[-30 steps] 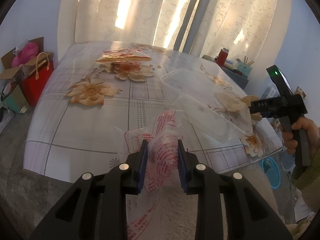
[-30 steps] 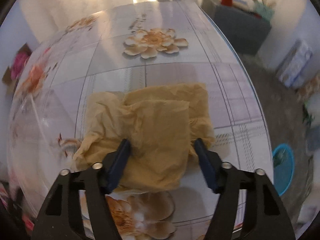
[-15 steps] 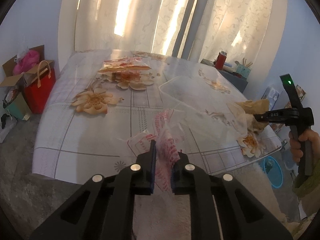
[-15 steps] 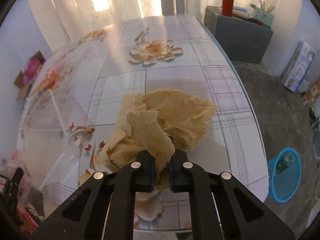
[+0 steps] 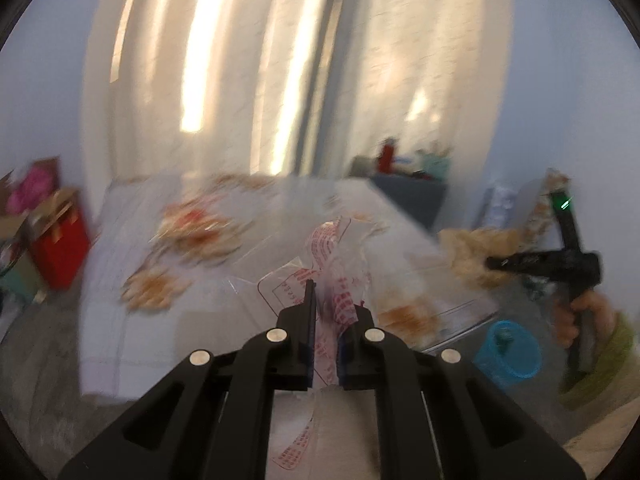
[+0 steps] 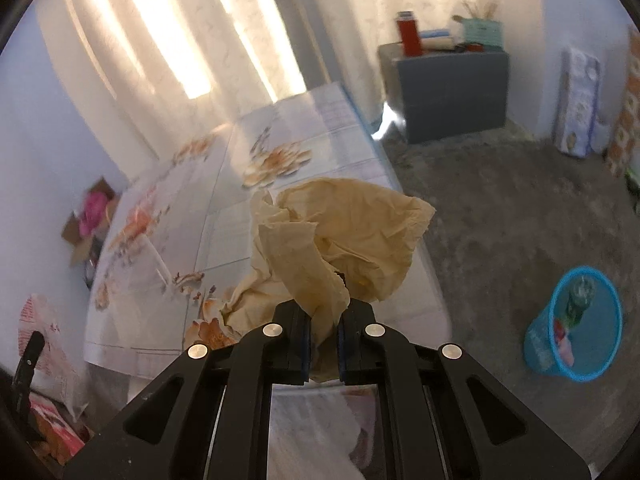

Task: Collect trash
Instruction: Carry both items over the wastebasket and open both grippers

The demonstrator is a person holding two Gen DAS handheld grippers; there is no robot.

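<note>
Lifting both pieces clear of the table (image 6: 280,136) now — half a second ago they were only just pinched. Left gripper (image 5: 325,312) is clamping the red-printed plastic bag (image 5: 334,264); right gripper (image 6: 323,320) is clamping the crumpled brown paper (image 6: 344,236) — next stop, judging by position, the blue bin (image 6: 576,320).

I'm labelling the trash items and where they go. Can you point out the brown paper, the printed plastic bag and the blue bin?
brown paper (image 6: 352,232): right wrist view, middle of the crumpled sheet.
printed plastic bag (image 5: 340,280): left wrist view, red-printed fold above the tool.
blue bin (image 6: 538,340): right wrist view, outer wall, on the floor.
</note>
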